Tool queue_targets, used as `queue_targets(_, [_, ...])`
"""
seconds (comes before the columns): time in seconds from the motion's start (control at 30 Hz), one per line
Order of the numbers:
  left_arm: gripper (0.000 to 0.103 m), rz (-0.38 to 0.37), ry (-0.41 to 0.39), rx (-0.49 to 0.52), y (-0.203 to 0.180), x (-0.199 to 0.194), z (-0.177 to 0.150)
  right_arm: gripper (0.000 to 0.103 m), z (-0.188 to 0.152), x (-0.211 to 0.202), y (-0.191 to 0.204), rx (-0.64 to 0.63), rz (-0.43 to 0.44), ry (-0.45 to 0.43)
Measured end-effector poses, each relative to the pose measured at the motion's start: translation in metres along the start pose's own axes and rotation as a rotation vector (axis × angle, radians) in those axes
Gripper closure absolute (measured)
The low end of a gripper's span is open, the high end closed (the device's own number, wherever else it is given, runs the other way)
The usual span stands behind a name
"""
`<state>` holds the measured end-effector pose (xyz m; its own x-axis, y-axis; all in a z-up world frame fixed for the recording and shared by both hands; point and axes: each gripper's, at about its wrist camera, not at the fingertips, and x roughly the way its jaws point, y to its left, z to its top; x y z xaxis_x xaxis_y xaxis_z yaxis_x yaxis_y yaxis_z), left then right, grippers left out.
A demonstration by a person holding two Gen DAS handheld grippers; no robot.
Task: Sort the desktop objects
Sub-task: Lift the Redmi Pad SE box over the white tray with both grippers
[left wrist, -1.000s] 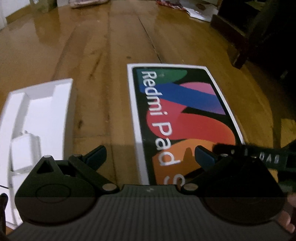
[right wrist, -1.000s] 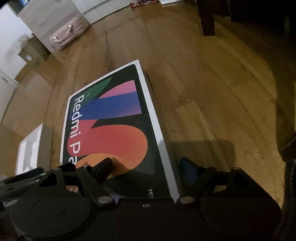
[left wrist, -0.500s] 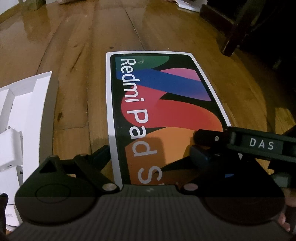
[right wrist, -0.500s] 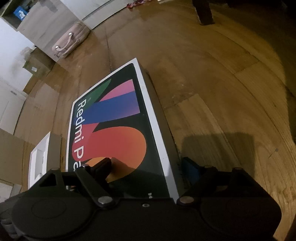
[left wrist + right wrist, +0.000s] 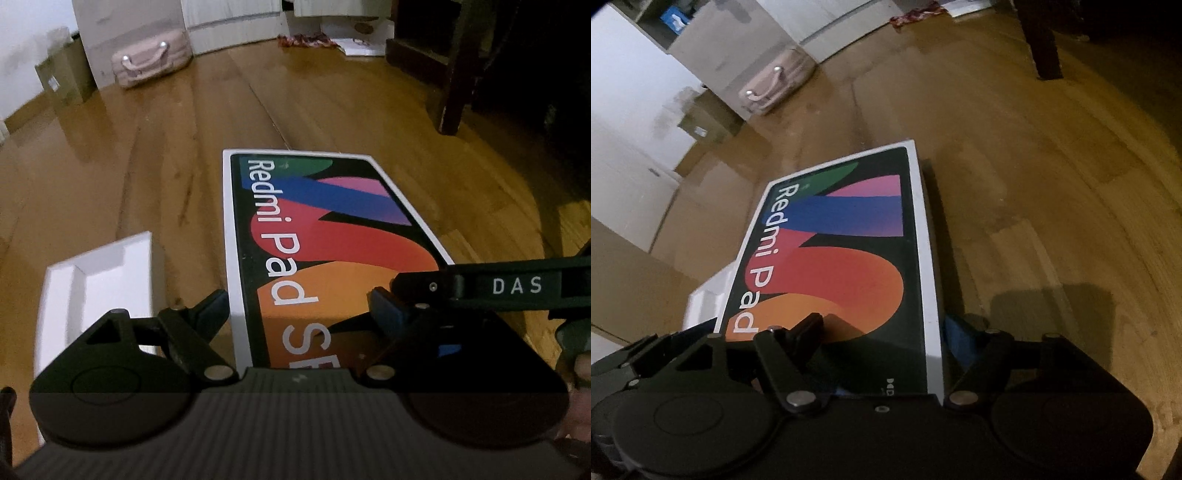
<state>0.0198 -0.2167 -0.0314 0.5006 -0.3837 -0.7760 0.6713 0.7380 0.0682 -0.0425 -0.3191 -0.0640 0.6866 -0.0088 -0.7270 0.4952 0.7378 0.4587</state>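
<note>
Tilted up since a moment ago, the left wrist view now takes in the far wall, and the Redmi Pad box [image 5: 325, 243] sits between the spread fingers of the left gripper [image 5: 299, 310]; the white tray [image 5: 96, 280] beside it shows bare compartments. From the right wrist, the right gripper [image 5: 882, 332] straddles the box's right edge above the wooden floor [image 5: 1052, 206], jaws open.

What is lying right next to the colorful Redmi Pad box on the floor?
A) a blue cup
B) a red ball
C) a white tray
C: a white tray lies on the wooden floor beside the Redmi Pad box.
</note>
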Motion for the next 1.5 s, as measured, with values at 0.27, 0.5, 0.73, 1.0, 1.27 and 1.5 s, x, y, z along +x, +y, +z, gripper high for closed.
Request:
queue_targets(0.27, [0.020, 0.034, -0.008, -0.050, 0.038, -0.029, 0.014, 0.026, 0.007, -0.004, 0.032, -0.006, 0.086, -0.009])
queue_targets(0.5, [0.020, 0.144, 0.003, -0.089, 0.066, -0.065, 0.020, 0.026, 0.011, -0.008, 0.073, -0.049, 0.212, -0.010])
queue_targets(0.73, [0.021, 0.199, -0.007, -0.139, 0.101, -0.087, 0.006, 0.026, 0.001, 0.001, 0.108, -0.080, 0.273, 0.024])
queue_targets(1.0, [0.020, 0.223, 0.008, -0.252, 0.142, -0.095, -0.010, 0.026, -0.010, 0.005, 0.141, -0.105, 0.284, 0.044])
queue_targets(1.27, [0.020, 0.225, 0.091, -0.401, 0.180, -0.076, -0.043, 0.028, -0.032, 0.024, 0.158, -0.100, 0.292, 0.091])
queue_targets(1.5, [0.023, 0.300, 0.096, -0.336, 0.178, -0.065, -0.043, 0.033, -0.044, 0.037, 0.167, -0.081, 0.268, 0.136])
